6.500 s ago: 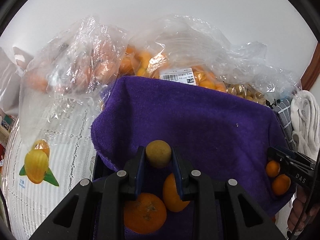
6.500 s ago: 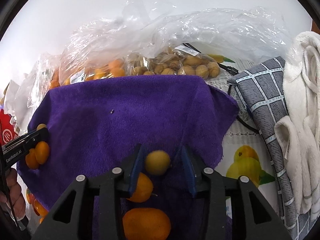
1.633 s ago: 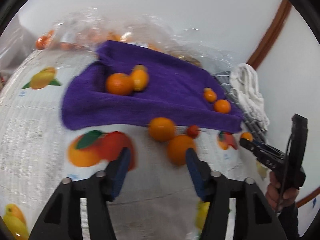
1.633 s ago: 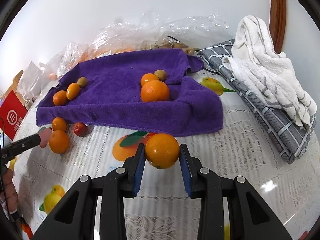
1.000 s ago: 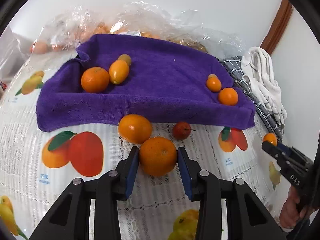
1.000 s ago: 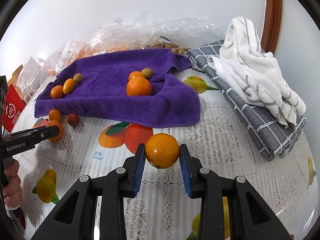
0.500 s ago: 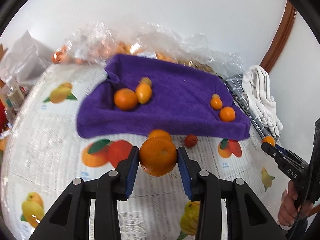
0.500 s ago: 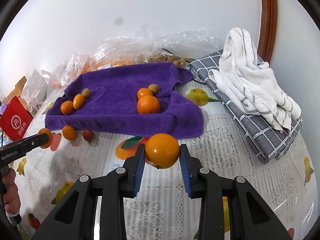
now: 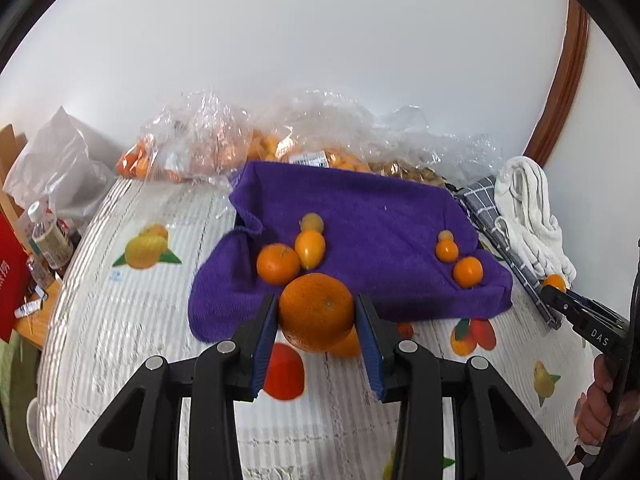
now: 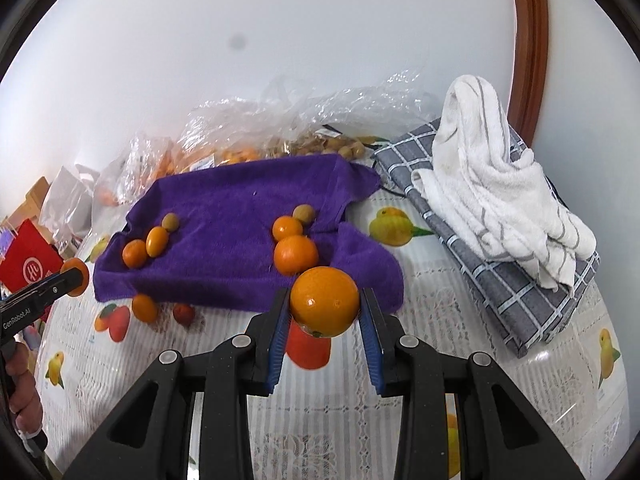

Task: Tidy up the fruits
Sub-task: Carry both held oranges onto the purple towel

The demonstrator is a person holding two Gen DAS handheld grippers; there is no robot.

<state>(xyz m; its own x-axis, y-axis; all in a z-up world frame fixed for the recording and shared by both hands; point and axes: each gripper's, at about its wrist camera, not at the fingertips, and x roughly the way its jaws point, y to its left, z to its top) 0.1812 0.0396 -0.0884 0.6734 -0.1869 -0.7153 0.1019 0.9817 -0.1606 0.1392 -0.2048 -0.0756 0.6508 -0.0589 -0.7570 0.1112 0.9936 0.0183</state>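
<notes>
Both grippers are carrying fruit toward the purple towel (image 9: 384,216). The left gripper (image 9: 316,320) is clamping a large orange (image 9: 316,312) between its fingers, lifted clear of the tablecloth (image 9: 132,320); the right gripper (image 10: 324,312) is likewise clamping a second orange (image 10: 325,302). Ahead of each set of fingers, a line of smaller fruit is lying on the towel. Next, each orange probably needs placing just before its line, then releasing. Compared with one second ago, the left orange is no longer resting on the cloth.
</notes>
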